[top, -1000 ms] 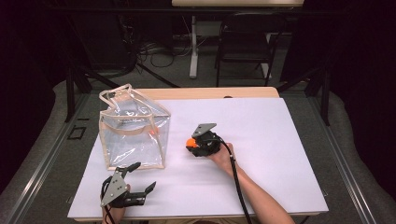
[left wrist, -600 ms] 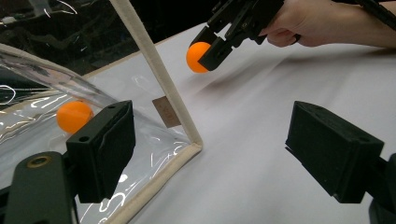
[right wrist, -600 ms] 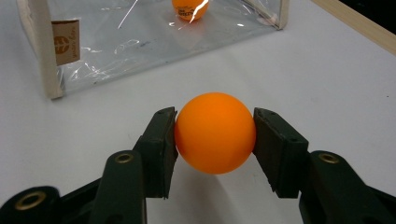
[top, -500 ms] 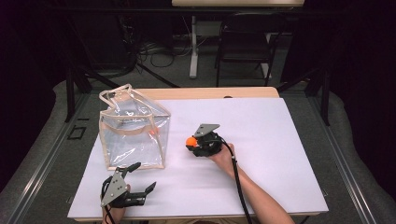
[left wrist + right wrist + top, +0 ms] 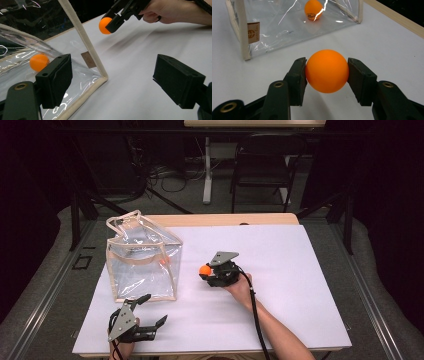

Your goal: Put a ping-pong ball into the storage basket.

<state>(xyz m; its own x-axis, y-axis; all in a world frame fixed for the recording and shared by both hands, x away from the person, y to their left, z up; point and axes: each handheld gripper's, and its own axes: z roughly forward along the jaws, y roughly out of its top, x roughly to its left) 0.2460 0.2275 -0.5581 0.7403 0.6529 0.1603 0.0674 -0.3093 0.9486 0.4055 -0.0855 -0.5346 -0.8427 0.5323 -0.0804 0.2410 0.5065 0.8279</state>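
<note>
The right gripper [image 5: 327,72] has its jaws clamped on an orange ball [image 5: 327,71] above the white worktop [image 5: 300,270], just beside the clear bag [image 5: 142,262], while the left gripper [image 5: 152,312] rests with jaws wide apart, holding nothing.

Orange ball held near the clear bag

The right hand-held gripper [image 5: 204,271] clamps an orange ball [image 5: 204,269] above the white tabletop [image 5: 300,285], beside the clear bag [image 5: 142,260].

A lab-like recording room: dark curtains, cables [image 5: 165,175] on the floor, white-covered table [image 5: 300,285], folding chair [image 5: 262,167].
</note>
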